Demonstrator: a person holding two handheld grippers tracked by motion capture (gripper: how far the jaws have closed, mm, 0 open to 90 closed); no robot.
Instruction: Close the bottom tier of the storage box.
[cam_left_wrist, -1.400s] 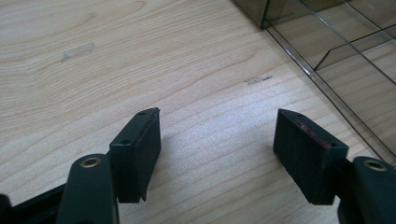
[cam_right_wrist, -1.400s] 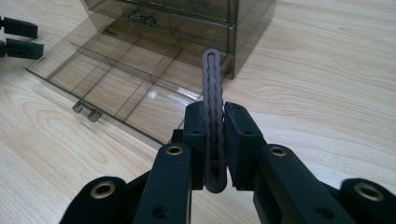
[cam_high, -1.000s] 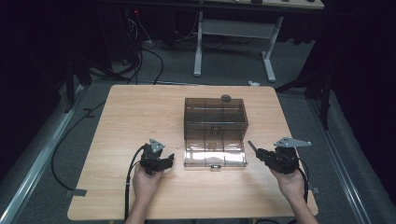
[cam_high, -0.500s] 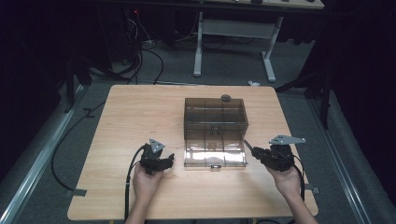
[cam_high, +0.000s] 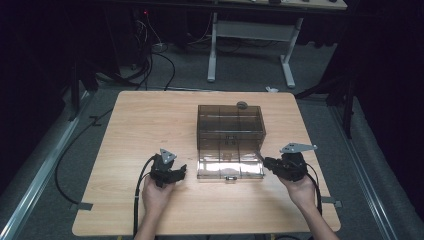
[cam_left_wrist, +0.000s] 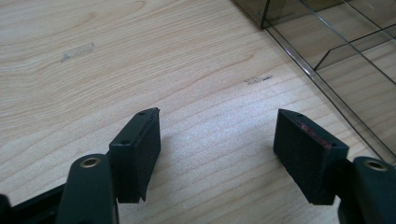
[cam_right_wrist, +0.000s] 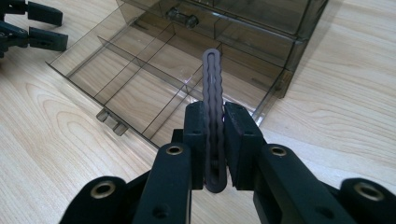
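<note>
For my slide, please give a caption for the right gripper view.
Right claw shut on a wavy dark band, above the open clear compartment box.

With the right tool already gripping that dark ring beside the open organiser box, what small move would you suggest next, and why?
Probably ease the right tool forward over the open organiser box and lower the dark ring into one of the compartments in front of it. The ring is clamped upright between the pads, the lid lies flat open, and the left tool waits open on the table, clear of the way.
</note>
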